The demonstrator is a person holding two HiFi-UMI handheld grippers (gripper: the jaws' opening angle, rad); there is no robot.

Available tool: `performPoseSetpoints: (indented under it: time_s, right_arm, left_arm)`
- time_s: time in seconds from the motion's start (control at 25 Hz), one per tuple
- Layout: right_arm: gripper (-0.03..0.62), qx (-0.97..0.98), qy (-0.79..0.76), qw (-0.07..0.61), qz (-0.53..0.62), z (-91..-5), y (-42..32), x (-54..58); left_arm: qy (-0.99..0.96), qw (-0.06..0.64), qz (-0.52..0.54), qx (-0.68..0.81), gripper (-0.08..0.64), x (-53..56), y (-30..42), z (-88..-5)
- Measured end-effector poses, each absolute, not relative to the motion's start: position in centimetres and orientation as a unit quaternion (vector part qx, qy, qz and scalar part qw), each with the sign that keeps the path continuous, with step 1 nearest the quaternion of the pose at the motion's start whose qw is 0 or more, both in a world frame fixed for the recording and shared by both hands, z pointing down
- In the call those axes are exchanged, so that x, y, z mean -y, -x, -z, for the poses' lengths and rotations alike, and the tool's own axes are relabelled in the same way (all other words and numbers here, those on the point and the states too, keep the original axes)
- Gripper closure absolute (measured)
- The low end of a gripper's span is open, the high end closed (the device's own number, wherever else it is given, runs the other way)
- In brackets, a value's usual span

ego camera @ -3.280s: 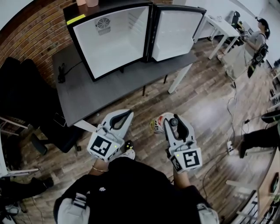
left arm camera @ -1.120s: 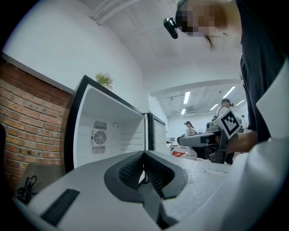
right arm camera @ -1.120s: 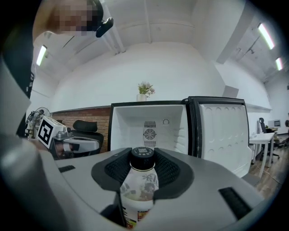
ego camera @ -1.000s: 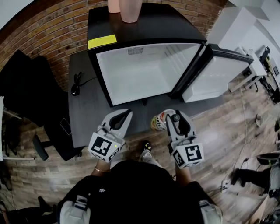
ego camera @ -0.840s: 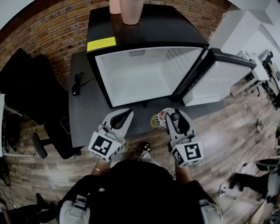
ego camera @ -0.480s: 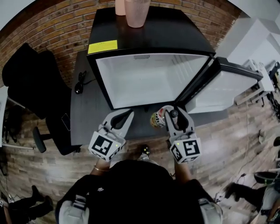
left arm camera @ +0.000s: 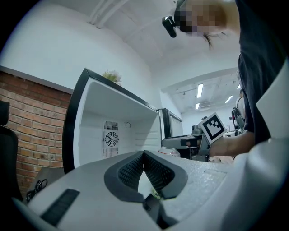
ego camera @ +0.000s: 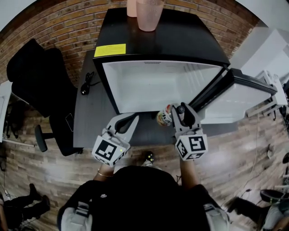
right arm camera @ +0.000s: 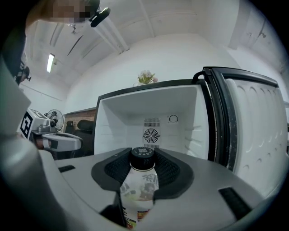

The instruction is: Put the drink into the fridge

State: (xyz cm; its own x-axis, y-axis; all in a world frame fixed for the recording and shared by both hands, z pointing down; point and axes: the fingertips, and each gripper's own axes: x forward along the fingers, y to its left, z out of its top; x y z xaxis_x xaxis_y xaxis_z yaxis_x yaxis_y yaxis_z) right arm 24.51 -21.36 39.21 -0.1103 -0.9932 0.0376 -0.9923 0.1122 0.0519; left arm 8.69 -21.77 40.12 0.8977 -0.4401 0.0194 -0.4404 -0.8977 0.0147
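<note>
White with a black cap (right arm camera: 142, 159), the drink (right arm camera: 139, 187) stood upright, its long axis vertical and cap up. It was clamped between the right gripper's (right arm camera: 142, 155) pads, just in front of the open fridge (right arm camera: 117, 131). That view showed a fan (right arm camera: 151, 134) on the fridge's back wall. Only the head view showed the table (ego camera: 88, 122) beneath the fridge and the pink cups (ego camera: 150, 13) on top. The left gripper (left arm camera: 143, 154) was closed, tips touching, holding nothing.

Upright black-capped drink bottle (right arm camera: 139, 185) in right claw (right arm camera: 143, 158), before open black fridge (ego camera: 158, 85)
</note>
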Motion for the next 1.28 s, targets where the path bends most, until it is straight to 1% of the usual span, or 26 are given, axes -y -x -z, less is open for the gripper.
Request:
performPoseSetpoints:
  time_s: [0.48,1.28]
  right_arm:
    - [0.444,0.738,-0.673,0.045,0.024,-38.9,-27.1,26.3]
    - [0.443,0.744,-0.664,0.065,0.017,-40.8,-30.3,33.4]
  left_arm:
    - [-0.968,0.005,-0.008,0.250,0.561,23.2,-8.7,-39.9]
    - [-0.951,0.007,-0.018,0.310,0.562,25.9,-8.3,-40.6]
